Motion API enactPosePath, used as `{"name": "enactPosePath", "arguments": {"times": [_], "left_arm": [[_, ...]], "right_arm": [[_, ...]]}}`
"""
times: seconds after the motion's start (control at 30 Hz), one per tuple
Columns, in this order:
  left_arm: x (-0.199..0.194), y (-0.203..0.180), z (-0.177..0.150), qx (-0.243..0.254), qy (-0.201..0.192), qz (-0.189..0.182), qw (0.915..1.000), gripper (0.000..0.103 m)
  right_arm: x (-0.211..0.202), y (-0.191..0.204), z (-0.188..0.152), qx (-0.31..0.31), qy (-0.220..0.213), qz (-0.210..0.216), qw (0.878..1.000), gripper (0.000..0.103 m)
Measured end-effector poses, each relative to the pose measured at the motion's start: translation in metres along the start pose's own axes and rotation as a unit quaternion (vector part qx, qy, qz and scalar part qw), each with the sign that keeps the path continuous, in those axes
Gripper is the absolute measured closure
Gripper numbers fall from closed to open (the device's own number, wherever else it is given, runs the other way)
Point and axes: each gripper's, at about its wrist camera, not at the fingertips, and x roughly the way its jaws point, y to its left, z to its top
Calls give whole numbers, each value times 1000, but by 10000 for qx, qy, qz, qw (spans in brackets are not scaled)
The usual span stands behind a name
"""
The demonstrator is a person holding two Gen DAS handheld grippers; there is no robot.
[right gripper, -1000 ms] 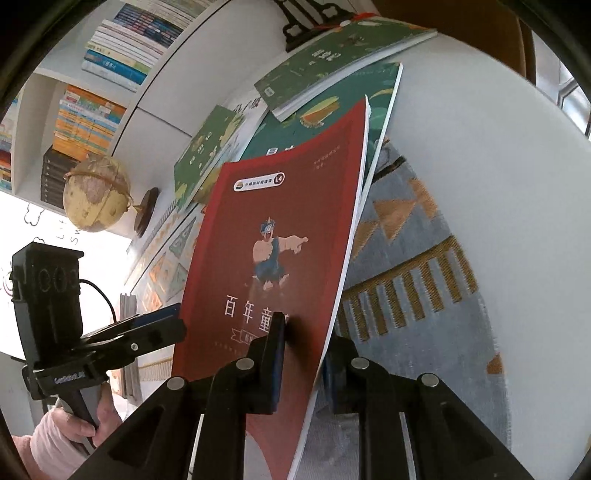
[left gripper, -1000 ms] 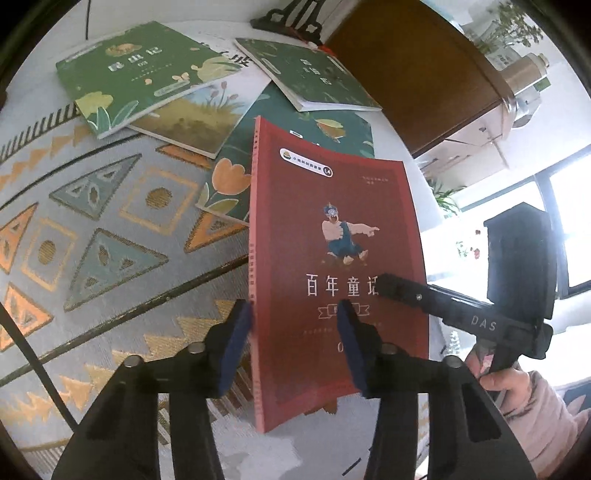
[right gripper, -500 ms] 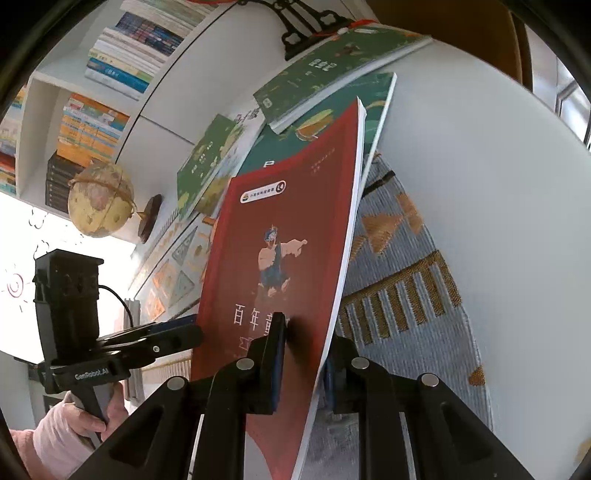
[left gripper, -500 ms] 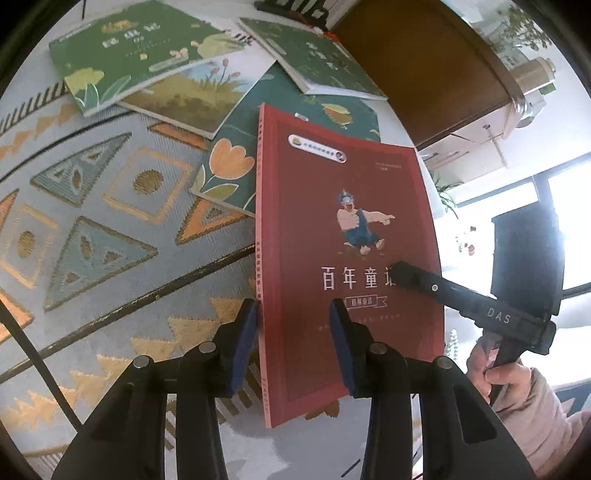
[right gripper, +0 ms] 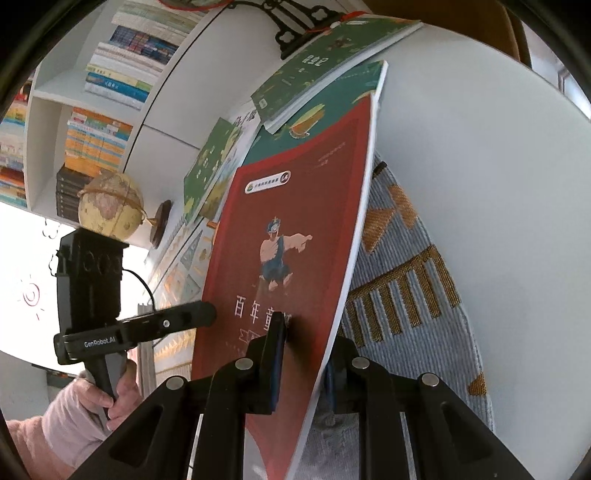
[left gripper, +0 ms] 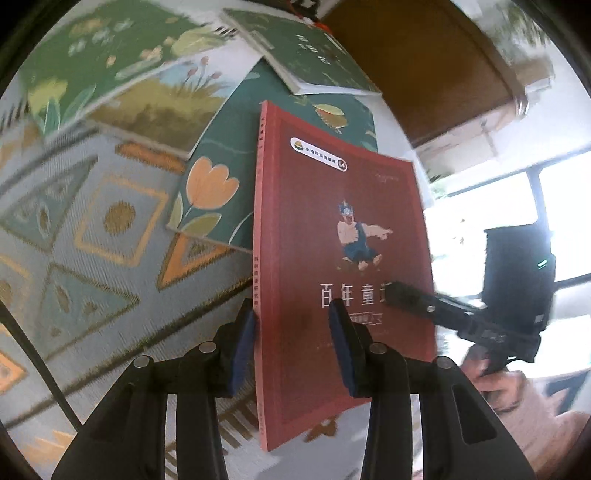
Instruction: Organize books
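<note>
A red book (left gripper: 332,240) with a cartoon figure on its cover is lifted off the table, tilted. My left gripper (left gripper: 291,332) is shut on its spine side: one pad against the spine, the other on the cover. From the right wrist view, the red book (right gripper: 288,229) is pinched near its lower page edge by my right gripper (right gripper: 306,354), one pad on the cover, the other behind. A finger of the left gripper (right gripper: 184,317) meets the book's left edge there. Several green books (left gripper: 103,59) lie overlapped beyond, a tulip-cover one (left gripper: 221,177) nearest.
A patterned woven mat (left gripper: 92,240) covers part of the round white table (right gripper: 461,166). A globe (right gripper: 110,203) and full bookshelves (right gripper: 103,110) stand behind the left gripper. A brown chair back (left gripper: 424,66) is past the table's far edge. A black stand (right gripper: 295,22) sits by the far books.
My left gripper's jaws have narrowed onto the red book's spine side and moved slightly forward. The right gripper has kept its hold, and the book stays lifted.
</note>
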Motion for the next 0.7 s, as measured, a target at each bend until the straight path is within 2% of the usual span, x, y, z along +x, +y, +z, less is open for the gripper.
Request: {"name": "enactPosePath", "arguments": {"times": [0.07, 0.1, 0.13, 0.17, 0.23, 0.33, 0.4, 0.53, 0.7], "left_arm": [[4, -22, -1, 546, -20, 710, 9960, 68], [7, -37, -5, 1007, -37, 1237, 9872, 67], [10, -46, -8, 1273, -32, 1458, 9811, 67], [10, -50, -9, 1375, -15, 1522, 9787, 67], [8, -45, -9, 1170, 99, 1315, 9843, 67], [-6, -29, -9, 683, 13, 849, 9940, 67], [-22, -24, -10, 483, -177, 667, 9964, 67], [-47, -21, -14, 530, -390, 725, 9952, 67], [-67, -10, -19, 420, -519, 720, 9952, 67]], "right_arm": [[0, 7, 0, -155, 9, -147, 9998, 85], [-1, 14, -1, -263, 12, -164, 9995, 85], [-3, 22, -3, -424, 1, -116, 9990, 85], [-5, 34, -4, -657, -22, -151, 9977, 85], [-6, 52, -7, -1098, 1, -522, 9926, 85], [-11, 53, -7, -1012, -23, -383, 9941, 85], [-15, 59, -7, -1101, -75, -388, 9931, 85], [-18, 77, -8, -1166, -79, -200, 9929, 85], [-16, 106, -9, -1447, -124, -188, 9892, 85]]}}
